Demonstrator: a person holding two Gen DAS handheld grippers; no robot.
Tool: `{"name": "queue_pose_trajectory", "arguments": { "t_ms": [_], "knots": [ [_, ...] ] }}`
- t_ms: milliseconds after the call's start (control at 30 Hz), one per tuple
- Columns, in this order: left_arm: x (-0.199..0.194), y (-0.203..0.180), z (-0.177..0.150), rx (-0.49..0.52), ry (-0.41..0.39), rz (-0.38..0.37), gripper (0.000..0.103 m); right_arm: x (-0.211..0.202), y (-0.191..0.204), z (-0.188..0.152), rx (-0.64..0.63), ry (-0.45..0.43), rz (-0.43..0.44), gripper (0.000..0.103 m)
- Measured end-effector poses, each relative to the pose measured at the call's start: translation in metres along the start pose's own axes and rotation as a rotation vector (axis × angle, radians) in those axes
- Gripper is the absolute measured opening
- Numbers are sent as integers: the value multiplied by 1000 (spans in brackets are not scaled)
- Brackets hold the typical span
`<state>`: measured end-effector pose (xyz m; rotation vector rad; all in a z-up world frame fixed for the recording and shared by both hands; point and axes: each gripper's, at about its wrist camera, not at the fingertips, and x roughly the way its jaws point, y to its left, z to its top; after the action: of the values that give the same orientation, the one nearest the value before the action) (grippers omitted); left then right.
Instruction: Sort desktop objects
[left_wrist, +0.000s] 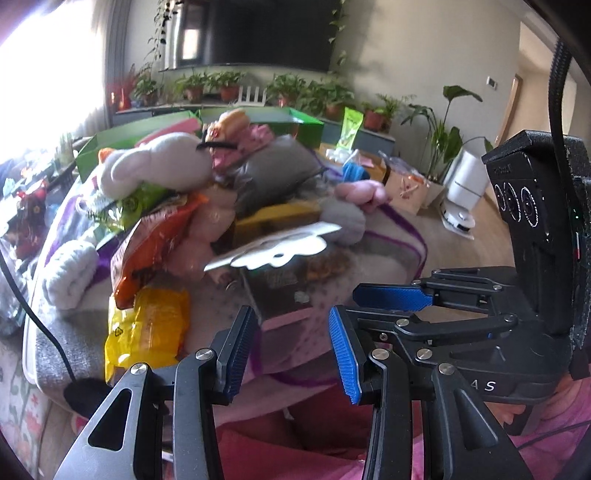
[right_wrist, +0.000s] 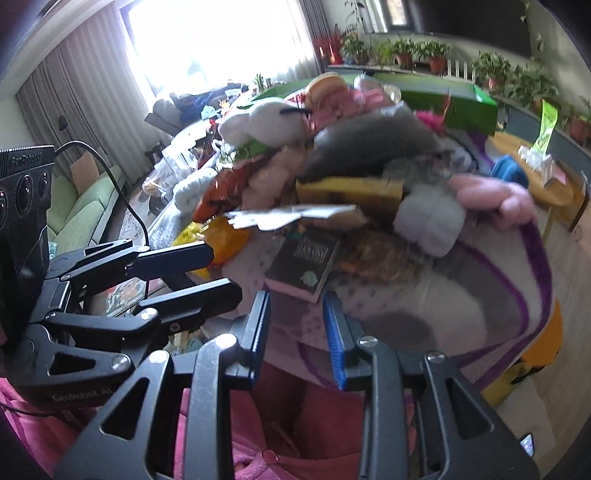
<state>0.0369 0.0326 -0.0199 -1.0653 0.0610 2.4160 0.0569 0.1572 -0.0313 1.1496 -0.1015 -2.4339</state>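
- Nearest, the left tool (left_wrist: 291, 349) hangs with its blue-padded fingers spread and nothing between them, above a pale blanket with purple stripes (left_wrist: 388, 240); pink cloth lies just below.
- Likewise the right tool (right_wrist: 297, 334) has its fingers apart, gripping nothing; no earlier view shows their motion. White lettering "GenRobot.AI" reads on the neighbouring tool body in the right wrist view.
- Just ahead lies a dark flat book with pale lettering (right_wrist: 303, 258), its title too blurred to read.
- Left of it sit a yellow crinkled plastic packet (left_wrist: 147, 328) and an orange snack bag (left_wrist: 155, 240), touching.
- A white cut-out card (left_wrist: 277, 247) juts over the book, partly hiding it.
- Behind rises the heap to be sorted: a white plush toy (left_wrist: 159, 166), a grey cushion (left_wrist: 273, 170), a pink plush limb (left_wrist: 365, 192), a yellow flat box (left_wrist: 277, 218).
- Farther back stand a green open box (left_wrist: 303, 122), potted plants (left_wrist: 221, 85) and a dark screen (left_wrist: 266, 29).
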Motion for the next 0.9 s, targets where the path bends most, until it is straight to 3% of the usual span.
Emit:
{"name": "queue_pose_trajectory", "arguments": {
  "t_ms": [133,333,900],
  "knots": [
    [11,11,-3,-20,28,-2,42,14,-4,-4,24,23,0,35],
    [26,20,-4,-64,73,-48,42,24,-10,-11,55,51,1,35],
    [28,19,-10,-8,101,-34,42,31,-17,-8,86,52,46,31]
  ]
}}
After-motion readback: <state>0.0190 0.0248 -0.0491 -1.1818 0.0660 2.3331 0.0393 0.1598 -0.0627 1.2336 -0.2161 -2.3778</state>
